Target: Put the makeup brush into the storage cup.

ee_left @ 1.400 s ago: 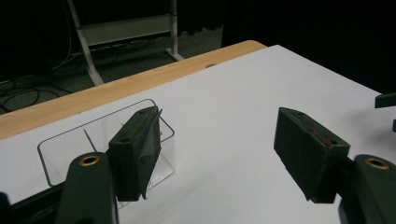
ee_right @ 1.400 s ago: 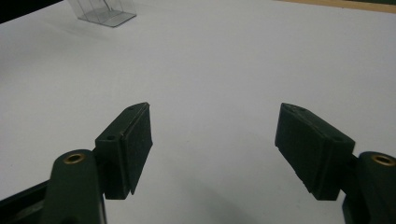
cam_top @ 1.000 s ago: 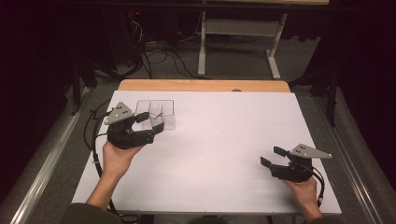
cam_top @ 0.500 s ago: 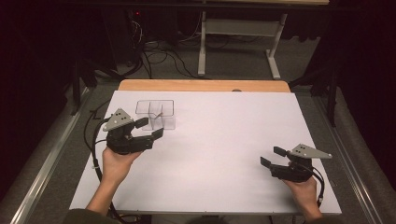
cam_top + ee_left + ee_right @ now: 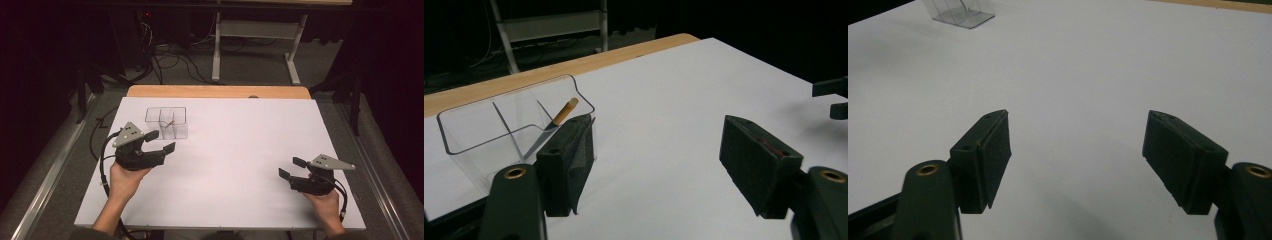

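A clear plastic organizer [image 5: 166,122] with compartments stands on the white table at the back left. A thin pencil-like stick with a tan end [image 5: 560,115] leans inside one compartment [image 5: 170,123]. My left gripper [image 5: 161,142] is open and empty, just in front of the organizer [image 5: 499,135]. My right gripper [image 5: 292,167] hovers low at the front right, open with nothing between its jaws. The organizer [image 5: 960,11] lies far off at the top left of the right gripper view.
The white tabletop [image 5: 235,150] has a wooden strip [image 5: 220,91] along its far edge. Beyond it are a dark floor, cables and a metal stand [image 5: 255,35]. The other gripper's jaw tips [image 5: 831,97] show at the right edge of the left gripper view.
My left gripper has drawn back toward the front of the table, away from the organizer. The right gripper has stayed put.
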Motion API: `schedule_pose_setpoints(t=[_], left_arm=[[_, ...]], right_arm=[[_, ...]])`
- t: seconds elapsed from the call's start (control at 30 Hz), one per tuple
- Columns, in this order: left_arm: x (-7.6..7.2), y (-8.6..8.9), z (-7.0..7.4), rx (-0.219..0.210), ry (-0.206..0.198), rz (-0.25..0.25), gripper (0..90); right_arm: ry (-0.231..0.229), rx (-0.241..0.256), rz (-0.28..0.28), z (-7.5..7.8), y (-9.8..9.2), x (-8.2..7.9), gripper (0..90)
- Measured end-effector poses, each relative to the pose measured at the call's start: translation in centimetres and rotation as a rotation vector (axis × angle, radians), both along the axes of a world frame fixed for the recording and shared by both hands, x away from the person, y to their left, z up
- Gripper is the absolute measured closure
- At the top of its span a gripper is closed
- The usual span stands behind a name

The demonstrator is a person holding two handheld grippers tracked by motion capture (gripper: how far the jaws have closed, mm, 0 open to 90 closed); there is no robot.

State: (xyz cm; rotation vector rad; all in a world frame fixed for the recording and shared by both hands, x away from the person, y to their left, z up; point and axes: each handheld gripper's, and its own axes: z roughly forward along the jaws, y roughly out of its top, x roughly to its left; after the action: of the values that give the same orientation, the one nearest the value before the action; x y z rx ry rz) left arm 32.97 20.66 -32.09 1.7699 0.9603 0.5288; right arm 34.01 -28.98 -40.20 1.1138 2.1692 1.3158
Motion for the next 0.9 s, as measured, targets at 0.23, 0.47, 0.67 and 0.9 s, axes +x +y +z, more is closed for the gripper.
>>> schedule_pose_setpoints(t=[0.23,0.47,0.67,0.9], left_arm=[[-0.1,-0.7,-0.8,-0.002,0.007,-0.016,29.7],[-0.1,-0.9,-1.3,-0.024,0.016,-0.026,29.8],[-0.1,-1.1,-1.8,-0.038,0.028,-0.034,29.8],[-0.3,-1.2,-2.3,-0.036,0.024,-0.014,29.2]], right_arm=[[-0.003,-0.002,0.0,0.0,0.0,0.0,29.2],[-0.001,0.001,-0.002,0.0,-0.1,0.0,29.3],[-0.004,0.0,0.0,0.0,0.0,0.0,29.3],[-0.003,-0.002,0.0,0.0,0.0,0.0,29.3]])
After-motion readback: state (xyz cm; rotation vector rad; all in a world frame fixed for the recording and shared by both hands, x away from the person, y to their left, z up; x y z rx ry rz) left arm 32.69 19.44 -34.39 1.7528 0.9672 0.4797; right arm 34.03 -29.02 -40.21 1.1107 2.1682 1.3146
